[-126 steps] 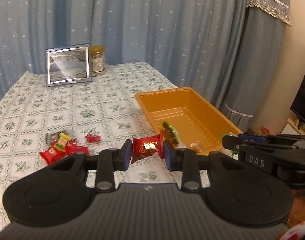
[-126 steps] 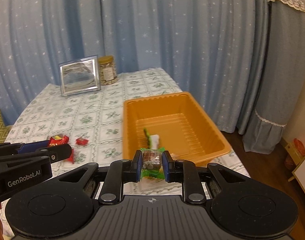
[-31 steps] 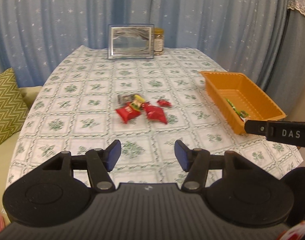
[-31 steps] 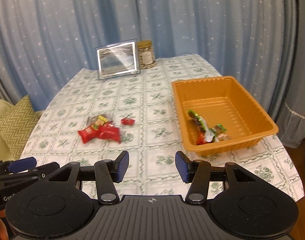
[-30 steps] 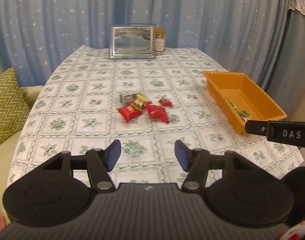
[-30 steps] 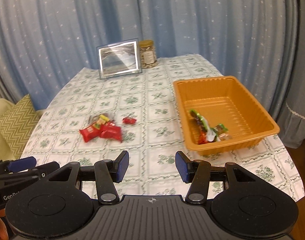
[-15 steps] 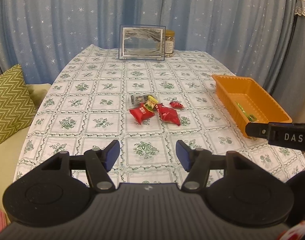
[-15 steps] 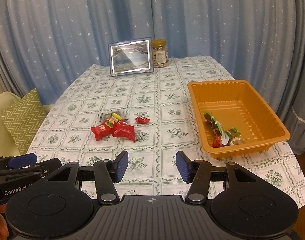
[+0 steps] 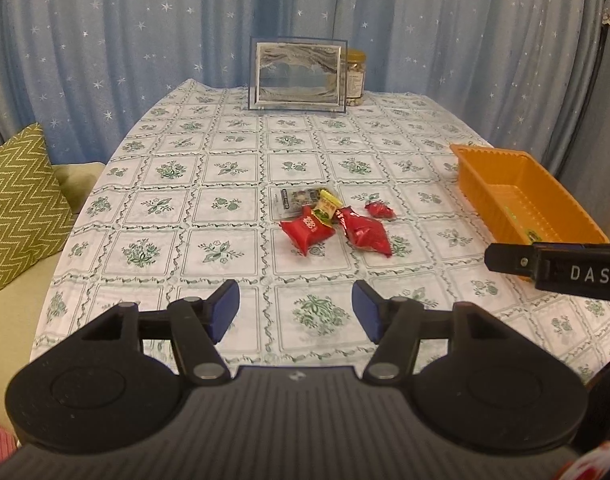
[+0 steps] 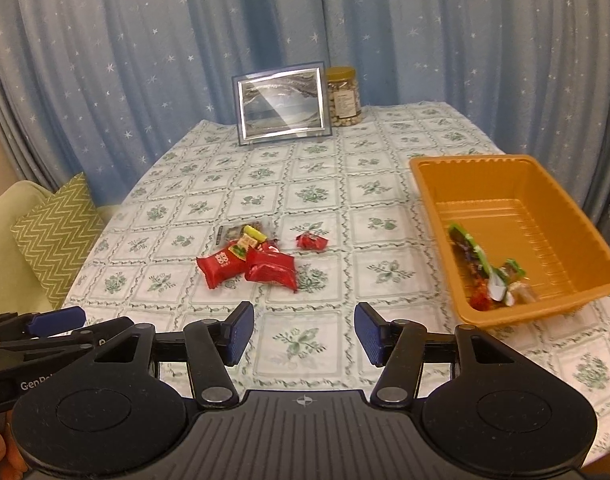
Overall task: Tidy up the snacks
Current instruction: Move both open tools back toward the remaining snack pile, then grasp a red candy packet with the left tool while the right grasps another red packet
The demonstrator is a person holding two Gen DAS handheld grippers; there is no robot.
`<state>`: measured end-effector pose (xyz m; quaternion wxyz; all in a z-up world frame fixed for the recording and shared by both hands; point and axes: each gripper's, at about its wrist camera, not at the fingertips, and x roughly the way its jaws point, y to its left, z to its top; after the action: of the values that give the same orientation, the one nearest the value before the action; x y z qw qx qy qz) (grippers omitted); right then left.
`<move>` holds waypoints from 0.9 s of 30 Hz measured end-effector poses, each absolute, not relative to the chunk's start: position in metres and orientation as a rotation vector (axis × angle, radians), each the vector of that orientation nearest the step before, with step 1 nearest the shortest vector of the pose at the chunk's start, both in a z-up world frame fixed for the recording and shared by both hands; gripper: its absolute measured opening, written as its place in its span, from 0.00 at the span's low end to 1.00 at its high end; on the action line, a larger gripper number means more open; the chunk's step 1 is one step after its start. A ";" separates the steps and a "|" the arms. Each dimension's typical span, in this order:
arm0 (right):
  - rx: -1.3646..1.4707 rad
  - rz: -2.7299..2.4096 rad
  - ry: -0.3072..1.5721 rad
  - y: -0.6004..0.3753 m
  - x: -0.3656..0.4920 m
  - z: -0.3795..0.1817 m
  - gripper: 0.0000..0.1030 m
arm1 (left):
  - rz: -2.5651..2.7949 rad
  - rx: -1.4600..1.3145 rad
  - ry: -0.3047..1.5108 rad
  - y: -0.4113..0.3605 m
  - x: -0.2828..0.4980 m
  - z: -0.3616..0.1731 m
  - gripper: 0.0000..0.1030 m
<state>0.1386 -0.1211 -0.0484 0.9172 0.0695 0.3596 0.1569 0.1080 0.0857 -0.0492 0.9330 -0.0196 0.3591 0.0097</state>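
Note:
A small heap of snack packets lies mid-table: a red packet [image 9: 307,230], a second red packet [image 9: 365,232], a small red candy [image 9: 379,210], a yellow-green sweet [image 9: 326,207] and a grey packet [image 9: 295,199]. The heap also shows in the right wrist view [image 10: 247,265]. An orange tray [image 10: 541,308] at the right holds several wrapped snacks [image 10: 489,276]. My left gripper [image 9: 296,312] is open and empty, held back above the near table edge. My right gripper [image 10: 303,334] is open and empty, also near the front edge.
A silver picture frame [image 9: 297,74] and a jar of nuts [image 10: 343,96] stand at the table's far end. A green zigzag cushion [image 9: 19,204] lies on a sofa to the left. Blue star curtains hang behind.
Both grippers, which held snacks over the tray four seconds ago, are open and empty and have drawn back from the table. The snacks now lie in the tray.

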 end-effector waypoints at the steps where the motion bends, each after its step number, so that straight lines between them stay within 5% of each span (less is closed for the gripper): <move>1: 0.142 0.325 0.743 -0.119 0.144 -0.051 0.55 | 0.017 -0.036 0.737 0.087 0.113 -0.051 0.57; 27: 0.159 0.418 0.843 -0.052 0.276 -0.130 0.55 | 0.018 -0.039 0.770 0.137 0.221 -0.100 0.57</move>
<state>0.2757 -0.0524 -0.1305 0.8884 0.0767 0.4056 0.2009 0.2208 0.1366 -0.1004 0.9265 -0.0192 0.3757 0.0089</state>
